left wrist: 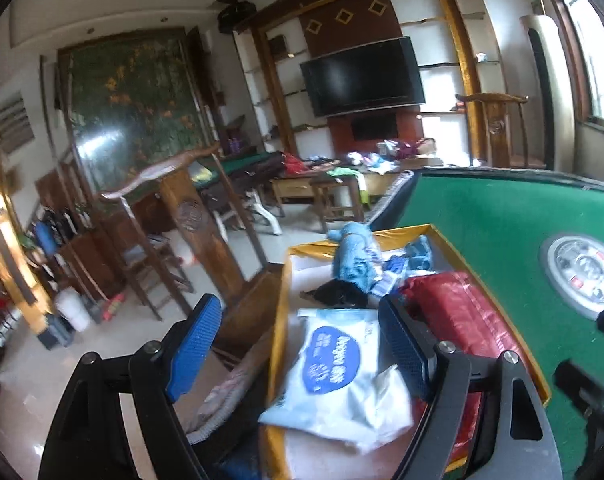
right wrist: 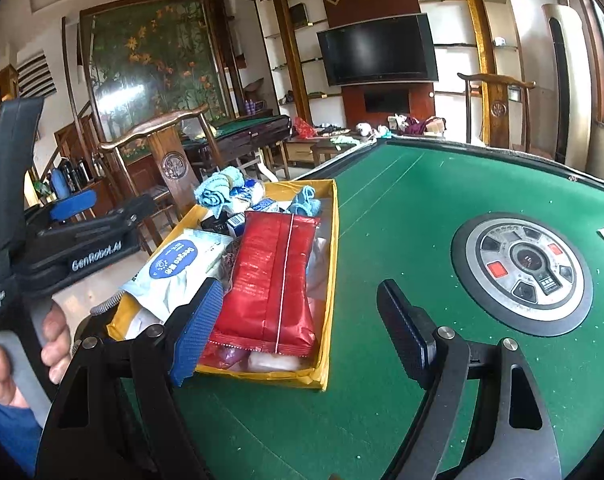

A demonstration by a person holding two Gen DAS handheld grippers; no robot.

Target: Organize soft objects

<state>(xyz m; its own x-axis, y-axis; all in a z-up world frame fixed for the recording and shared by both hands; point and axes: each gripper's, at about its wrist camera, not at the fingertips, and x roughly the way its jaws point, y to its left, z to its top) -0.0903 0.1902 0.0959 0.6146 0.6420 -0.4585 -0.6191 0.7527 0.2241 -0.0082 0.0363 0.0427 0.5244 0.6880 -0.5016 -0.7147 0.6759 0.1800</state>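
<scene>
Right wrist, right tongs (right wrist: 298, 324) wide over yellow box (right wrist: 329, 240) edge, left tongs (left wrist: 298, 344) wide.

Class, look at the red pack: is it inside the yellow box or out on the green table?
Inside. The red pack lies flat within the yellow box's walls, beside the white wipes pack; neither gripper touches it.

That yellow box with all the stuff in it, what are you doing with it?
A person holds a gripper in each hand over a green game table. The yellow box at its edge holds soft things: a red tissue pack, a white wipes pack and blue cloths. The left gripper hangs open above the wipes; the right gripper is open too, holding nothing.
</scene>
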